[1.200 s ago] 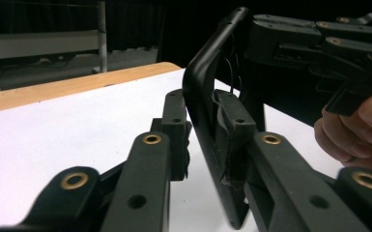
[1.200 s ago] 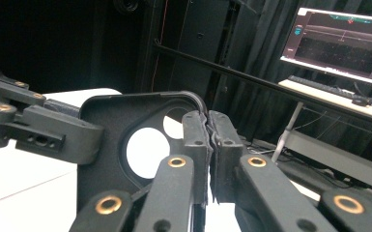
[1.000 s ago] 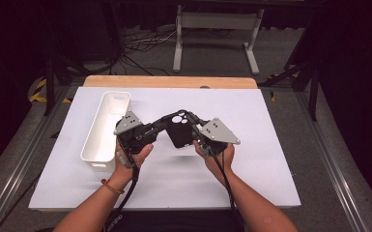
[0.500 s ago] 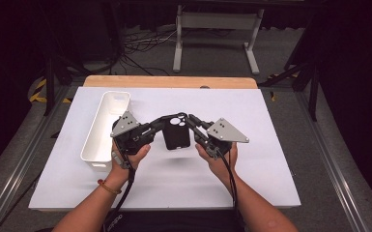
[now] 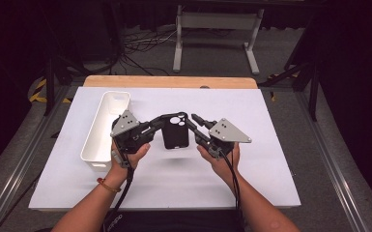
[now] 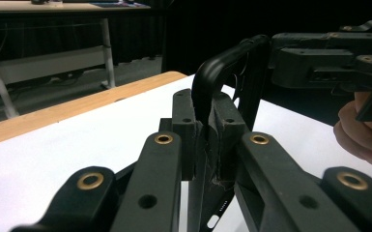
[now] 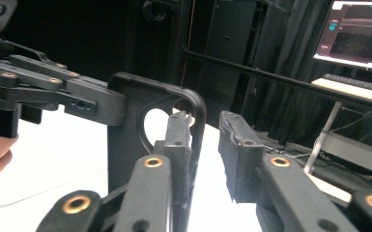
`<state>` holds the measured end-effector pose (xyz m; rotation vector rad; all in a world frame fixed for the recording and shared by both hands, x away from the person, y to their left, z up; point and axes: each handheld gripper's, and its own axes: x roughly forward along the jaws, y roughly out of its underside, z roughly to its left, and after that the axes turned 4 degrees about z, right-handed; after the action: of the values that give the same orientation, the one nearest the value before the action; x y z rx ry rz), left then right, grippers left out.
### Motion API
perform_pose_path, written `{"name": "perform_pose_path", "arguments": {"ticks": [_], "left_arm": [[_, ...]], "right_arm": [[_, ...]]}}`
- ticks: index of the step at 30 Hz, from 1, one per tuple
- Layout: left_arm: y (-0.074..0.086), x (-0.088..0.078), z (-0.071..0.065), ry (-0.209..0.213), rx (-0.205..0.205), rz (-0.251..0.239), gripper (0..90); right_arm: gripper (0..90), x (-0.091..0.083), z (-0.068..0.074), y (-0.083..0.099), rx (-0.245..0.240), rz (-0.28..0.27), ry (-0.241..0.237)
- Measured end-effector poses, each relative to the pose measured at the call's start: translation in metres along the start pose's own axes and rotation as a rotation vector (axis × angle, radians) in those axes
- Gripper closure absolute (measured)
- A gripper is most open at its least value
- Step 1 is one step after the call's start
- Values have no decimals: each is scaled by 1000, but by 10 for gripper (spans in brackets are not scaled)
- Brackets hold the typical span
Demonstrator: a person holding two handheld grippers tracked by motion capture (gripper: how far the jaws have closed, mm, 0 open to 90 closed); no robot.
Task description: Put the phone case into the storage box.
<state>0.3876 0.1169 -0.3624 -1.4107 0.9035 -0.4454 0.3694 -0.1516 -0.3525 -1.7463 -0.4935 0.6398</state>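
Note:
A black phone case (image 5: 175,131) with round camera cut-outs hangs above the white table (image 5: 270,121), between my two grippers. My left gripper (image 5: 160,126) is shut on its left edge. In the left gripper view the pads (image 6: 224,126) pinch the case's rim (image 6: 232,72). My right gripper (image 5: 195,123) is at the case's right edge and its jaws have just been opening. In the right gripper view the case's rim (image 7: 199,121) lies against one pad (image 7: 178,130), while the other pad (image 7: 236,140) stands clear of it with a gap.
A long white bin (image 5: 104,128) stands on the table's left, close to my left hand. A wooden strip (image 5: 169,81) runs along the table's far edge, with a metal stand (image 5: 217,21) on the floor behind. Dark rails flank both table sides.
The right gripper's jaws have spread apart and let go of the case's edge. The case has swung from tilted to square with the table. The left gripper still grips it.

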Motion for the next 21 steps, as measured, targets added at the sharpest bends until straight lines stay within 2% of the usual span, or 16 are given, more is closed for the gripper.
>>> {"name": "perform_pose_path", "arguments": {"ticks": [6,7,9,11,16,21], "left_arm": [[-1,-1,0,5,2,-9,835],[-1,-1,0,0,5,-19,835],[-2,-2,1,7,8,-17,835],[-3,-3,2,6,13,-20,835],[-5,-4,3,8,24,-22,835],[-7,-4,3,10,29,-28,835]], "right_arm": [[679,-1,-1,0,-28,28,-11],[645,0,-3,0,-37,49,-12],[632,-1,-4,-1,-42,49,-10],[570,-4,-8,-3,-62,44,-3],[486,-10,-12,3,-94,62,3],[374,-16,-16,12,-80,85,11]]}}
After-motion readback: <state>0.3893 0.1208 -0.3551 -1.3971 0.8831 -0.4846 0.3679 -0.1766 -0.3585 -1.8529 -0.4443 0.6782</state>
